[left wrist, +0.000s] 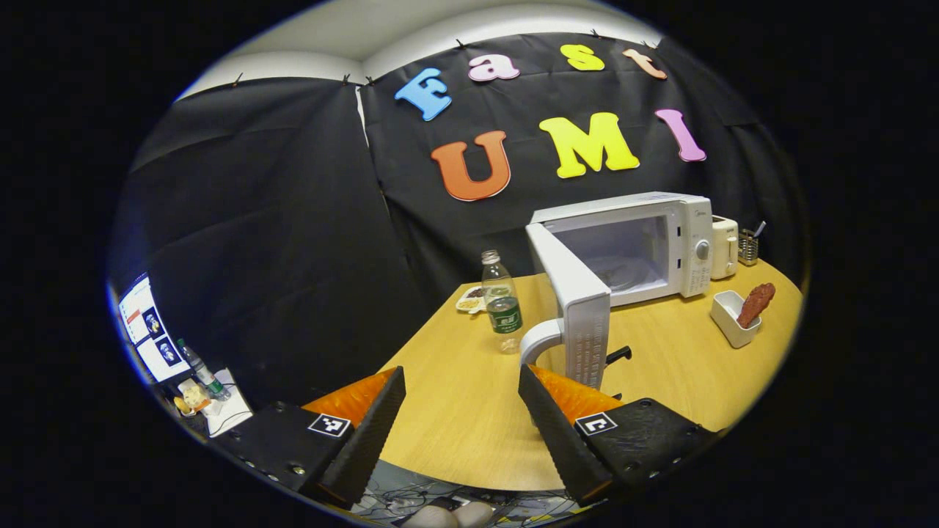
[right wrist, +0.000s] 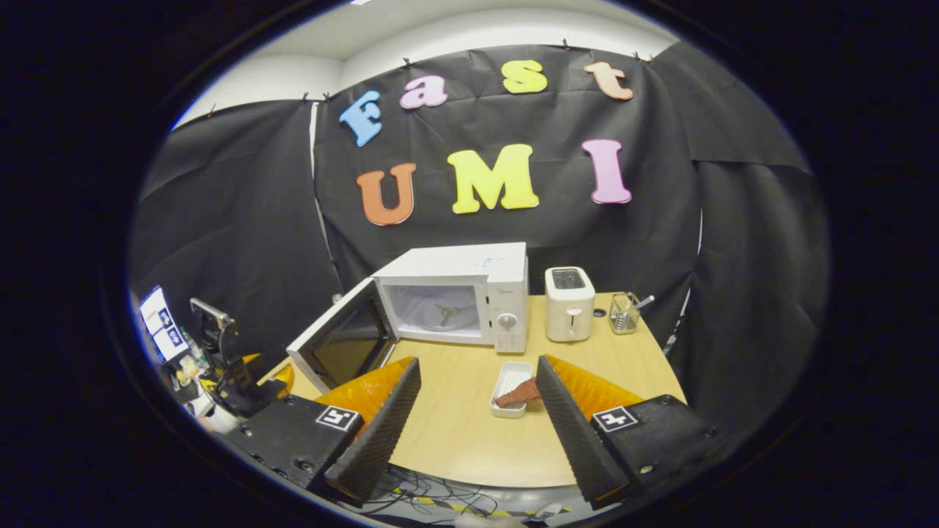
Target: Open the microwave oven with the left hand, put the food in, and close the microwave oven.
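Note:
A white microwave stands at the back of the wooden table with its door swung wide open toward me. Its cavity with the glass turntable is bare. A white rectangular tray in front of it holds a reddish-brown piece of food. My left gripper is open, low over the table's near edge beside the door's handle. My right gripper is open too, just short of the tray. The left gripper also appears in the right gripper view, by the door.
A water bottle and a small dish of snacks stand left of the open door. Right of the microwave are a white toaster and a wire holder. A monitor and clutter lie off the table's left.

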Demonstrator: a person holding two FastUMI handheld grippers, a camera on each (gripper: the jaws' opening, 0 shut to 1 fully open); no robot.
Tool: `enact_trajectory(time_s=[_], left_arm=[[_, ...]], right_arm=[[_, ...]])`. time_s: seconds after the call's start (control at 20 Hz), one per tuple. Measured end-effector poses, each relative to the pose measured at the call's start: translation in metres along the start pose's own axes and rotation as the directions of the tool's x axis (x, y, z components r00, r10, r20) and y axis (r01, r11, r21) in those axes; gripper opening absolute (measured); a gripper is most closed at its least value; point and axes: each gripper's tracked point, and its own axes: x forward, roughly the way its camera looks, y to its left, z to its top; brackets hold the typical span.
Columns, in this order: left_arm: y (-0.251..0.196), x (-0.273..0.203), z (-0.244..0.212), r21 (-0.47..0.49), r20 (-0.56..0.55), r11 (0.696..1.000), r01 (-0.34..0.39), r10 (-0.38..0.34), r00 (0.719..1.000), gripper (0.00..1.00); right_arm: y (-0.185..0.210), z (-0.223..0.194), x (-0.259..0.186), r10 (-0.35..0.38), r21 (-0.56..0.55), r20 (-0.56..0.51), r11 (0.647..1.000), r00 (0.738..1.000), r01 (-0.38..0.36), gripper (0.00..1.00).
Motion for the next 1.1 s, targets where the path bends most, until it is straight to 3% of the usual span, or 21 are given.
enact_trajectory(time_s=[0.2,0.25,0.35,0.4,0.5,0.55,0.6,0.65,0.7,0.75,0.9,0.95,1.0,1.05,1.1], left_arm=[[0.020,-0.016,-0.002,-0.008,0.000,1.000,-0.023,0.023,1.000,0.95],[0.021,-0.025,0.000,-0.016,0.007,1.000,-0.020,0.021,1.000,0.95],[0.013,-0.038,0.000,-0.050,-0.008,0.999,0.000,-0.001,1.000,0.95],[0.008,-0.047,0.001,-0.071,-0.014,0.997,0.007,-0.008,1.000,0.95],[-0.003,-0.064,0.008,-0.101,-0.018,0.995,0.018,-0.020,1.000,0.95],[-0.012,-0.069,0.013,-0.109,-0.016,0.994,0.025,-0.026,1.000,0.95],[-0.020,-0.075,0.020,-0.115,-0.012,0.993,0.032,-0.033,0.999,0.95],[-0.029,-0.080,0.026,-0.116,-0.009,0.993,0.038,-0.039,0.999,0.95],[-0.038,-0.082,0.033,-0.113,-0.005,0.993,0.044,-0.045,0.999,0.95],[-0.047,-0.083,0.038,-0.113,-0.003,0.992,0.046,-0.047,0.999,0.95],[-0.077,-0.083,0.049,-0.119,-0.027,0.992,0.050,-0.053,0.998,0.95],[-0.085,-0.081,0.055,-0.119,-0.030,0.992,0.046,-0.050,0.998,0.95],[-0.092,-0.080,0.062,-0.121,-0.027,0.992,0.040,-0.043,0.999,0.95],[-0.100,-0.079,0.067,-0.123,-0.031,0.992,0.040,-0.044,0.999,0.95],[-0.108,-0.077,0.072,-0.122,-0.032,0.992,0.039,-0.043,0.999,0.95]], right_arm=[[-0.014,-0.016,0.017,0.034,0.025,-0.008,0.999,0.999,-0.033,1.00],[-0.022,-0.025,0.025,0.047,0.033,-0.012,0.998,0.999,-0.046,0.95],[-0.040,-0.044,0.040,0.055,0.061,-0.052,0.997,0.997,-0.052,1.00],[-0.051,-0.055,0.050,0.055,0.076,-0.079,0.996,0.995,-0.049,0.92],[-0.067,-0.080,0.073,0.084,0.146,-0.147,0.987,0.986,-0.062,0.89],[-0.072,-0.091,0.086,0.107,0.191,-0.177,0.979,0.978,-0.072,0.99],[-0.078,-0.103,0.099,0.128,0.242,-0.212,0.967,0.969,-0.074,0.85],[-0.080,-0.114,0.114,0.168,0.298,-0.235,0.950,0.957,-0.094,0.96],[-0.087,-0.122,0.129,0.184,0.342,-0.259,0.936,0.948,-0.089,0.82],[-0.094,-0.131,0.145,0.209,0.370,-0.283,0.924,0.936,-0.095,0.93],[-0.118,-0.152,0.186,0.261,0.429,-0.342,0.898,0.902,-0.097,0.90],[-0.120,-0.156,0.198,0.283,0.469,-0.351,0.878,0.892,-0.094,0.77],[-0.120,-0.154,0.210,0.328,0.531,-0.342,0.841,0.881,-0.107,0.83],[-0.118,-0.154,0.219,0.374,0.585,-0.348,0.803,0.860,-0.112,0.67],[-0.114,-0.157,0.227,0.425,0.629,-0.351,0.767,0.834,-0.125,0.75]])
